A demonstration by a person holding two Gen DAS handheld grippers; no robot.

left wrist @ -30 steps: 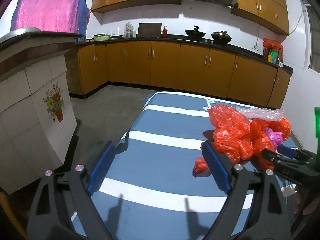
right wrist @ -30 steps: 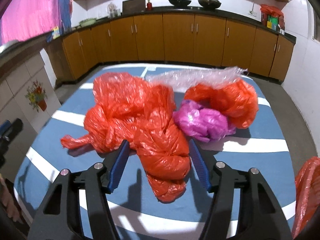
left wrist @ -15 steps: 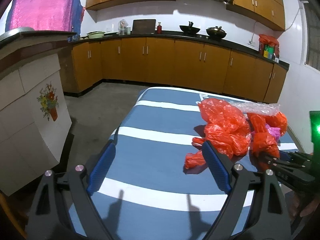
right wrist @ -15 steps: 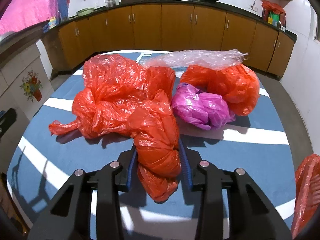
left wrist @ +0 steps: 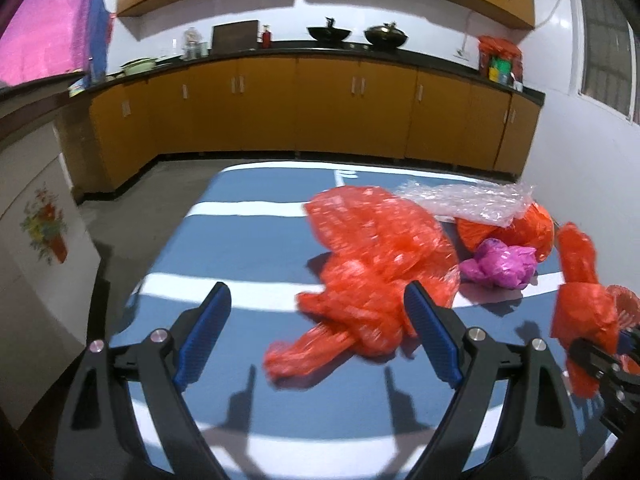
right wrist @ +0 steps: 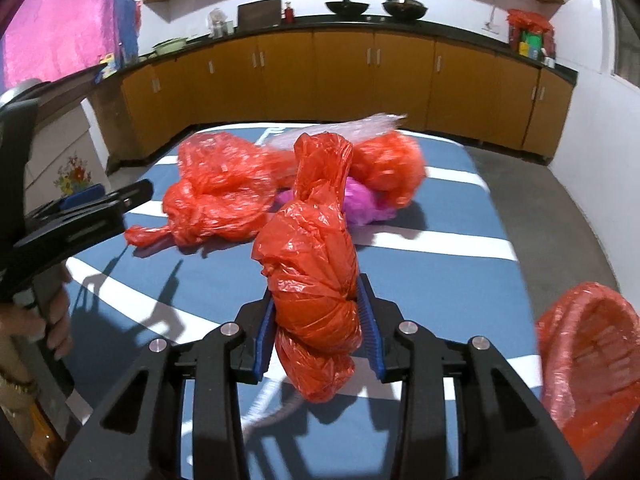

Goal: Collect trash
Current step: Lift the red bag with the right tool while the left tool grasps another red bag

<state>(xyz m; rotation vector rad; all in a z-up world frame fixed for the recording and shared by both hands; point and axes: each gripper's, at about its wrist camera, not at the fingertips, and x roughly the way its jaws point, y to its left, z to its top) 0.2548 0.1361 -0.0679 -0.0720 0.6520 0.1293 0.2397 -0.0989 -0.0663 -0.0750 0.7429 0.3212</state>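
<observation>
Right gripper [right wrist: 318, 344]: your jaws are clenched on the knotted red bag [right wrist: 312, 280], where a second ago they stood open around it.
Held bag: it has come up off the striped bench [right wrist: 460, 280] and stands upright in your grip, its tail hanging free below the jaws.
What that means: by my reading the first pick is made, and only the carry and drop remain for this piece.
Red basket [right wrist: 588, 360]: it sits at your lower right, just off the bench edge, lined with red plastic; it looks like the place for the trash.
Left gripper [left wrist: 316, 340]: released, jaws wide, holding nothing, and it has swung toward the pile.
Large red bag [left wrist: 380, 264]: lying on the bench, its knotted tail reaching between your left fingers, not yet touched.
Still to collect: the purple bag [left wrist: 500, 266], another red bag [left wrist: 520, 232] behind it, and the clear wrap [left wrist: 468, 200] draped over them.
Watch for: the held bag is soft and may slip if you ease your squeeze.
</observation>
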